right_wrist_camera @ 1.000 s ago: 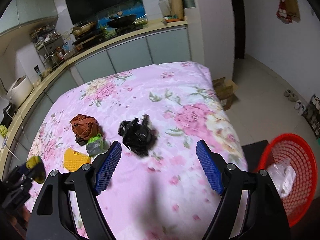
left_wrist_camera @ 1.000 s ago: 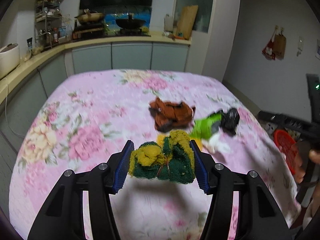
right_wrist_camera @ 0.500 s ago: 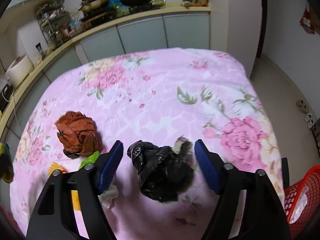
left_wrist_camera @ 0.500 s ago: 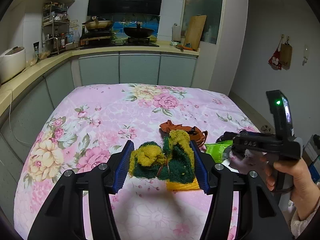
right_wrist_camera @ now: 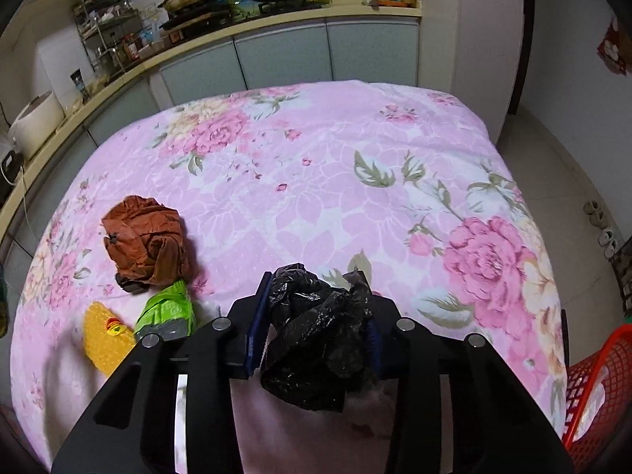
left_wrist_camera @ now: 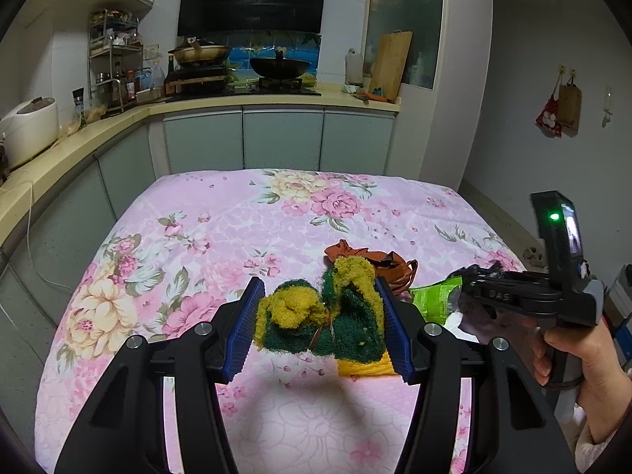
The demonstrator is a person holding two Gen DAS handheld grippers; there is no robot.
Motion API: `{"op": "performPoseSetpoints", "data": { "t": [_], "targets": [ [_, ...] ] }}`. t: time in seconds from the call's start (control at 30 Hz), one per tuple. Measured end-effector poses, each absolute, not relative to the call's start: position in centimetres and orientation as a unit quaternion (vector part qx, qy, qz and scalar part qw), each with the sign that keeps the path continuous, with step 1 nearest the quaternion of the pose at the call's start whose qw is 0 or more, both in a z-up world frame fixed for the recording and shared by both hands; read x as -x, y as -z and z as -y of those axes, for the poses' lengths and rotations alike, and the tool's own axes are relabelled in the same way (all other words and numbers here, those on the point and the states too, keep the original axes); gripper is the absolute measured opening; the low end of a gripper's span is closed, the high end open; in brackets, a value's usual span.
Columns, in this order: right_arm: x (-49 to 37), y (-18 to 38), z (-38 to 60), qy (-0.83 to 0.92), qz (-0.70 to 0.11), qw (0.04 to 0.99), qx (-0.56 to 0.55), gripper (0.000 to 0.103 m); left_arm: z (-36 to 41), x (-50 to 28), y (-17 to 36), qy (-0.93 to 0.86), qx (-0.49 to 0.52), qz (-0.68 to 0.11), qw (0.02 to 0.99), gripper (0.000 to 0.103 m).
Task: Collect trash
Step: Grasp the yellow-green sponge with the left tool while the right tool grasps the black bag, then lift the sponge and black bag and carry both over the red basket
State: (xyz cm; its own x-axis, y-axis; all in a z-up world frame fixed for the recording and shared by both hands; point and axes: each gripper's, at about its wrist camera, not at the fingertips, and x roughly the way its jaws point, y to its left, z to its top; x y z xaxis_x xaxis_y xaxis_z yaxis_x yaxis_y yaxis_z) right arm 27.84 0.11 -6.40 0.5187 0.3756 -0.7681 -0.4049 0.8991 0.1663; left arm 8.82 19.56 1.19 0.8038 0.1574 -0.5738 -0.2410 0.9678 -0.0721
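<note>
My left gripper (left_wrist_camera: pixel 320 326) is shut on a crumpled green-and-yellow scouring sponge (left_wrist_camera: pixel 316 316), held above the pink flowered tablecloth (left_wrist_camera: pixel 221 237). My right gripper (right_wrist_camera: pixel 314 330) is closing its jaws on a crumpled black plastic bag (right_wrist_camera: pixel 316 339), and both blue pads press into it. The right gripper (left_wrist_camera: pixel 513 300) also shows at the right of the left wrist view, held by a hand (left_wrist_camera: pixel 584 359). On the cloth lie a brown crumpled wrapper (right_wrist_camera: pixel 144 243), a green packet (right_wrist_camera: pixel 168 310) and a yellow piece (right_wrist_camera: pixel 104 341).
A red mesh basket (right_wrist_camera: pixel 592 387) holding some white trash stands on the floor past the table's right edge. Kitchen counters (left_wrist_camera: pixel 276 98) with pots run behind and along the left. Shoes (right_wrist_camera: pixel 600 225) sit on the floor at right.
My right gripper came down over the black bag and its jaws narrowed onto it. The left gripper stayed put, still gripping the sponge, tilting up a little.
</note>
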Motion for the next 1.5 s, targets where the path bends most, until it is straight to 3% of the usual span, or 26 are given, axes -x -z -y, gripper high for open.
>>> {"op": "performPoseSetpoints", "data": {
  "t": [0.67, 1.5],
  "targets": [
    [-18.0, -5.9, 6.2, -0.225, -0.285, 0.931, -0.028, 0.039, -15.3, -7.1, -7.1, -0.103, 0.043, -0.222, 0.969, 0.054],
    [-13.6, -10.0, 11.5, -0.175, -0.237, 0.955, -0.039, 0.039, -9.4, -7.2, -9.8, -0.042, 0.024, -0.187, 0.981, 0.054]
  ]
}}
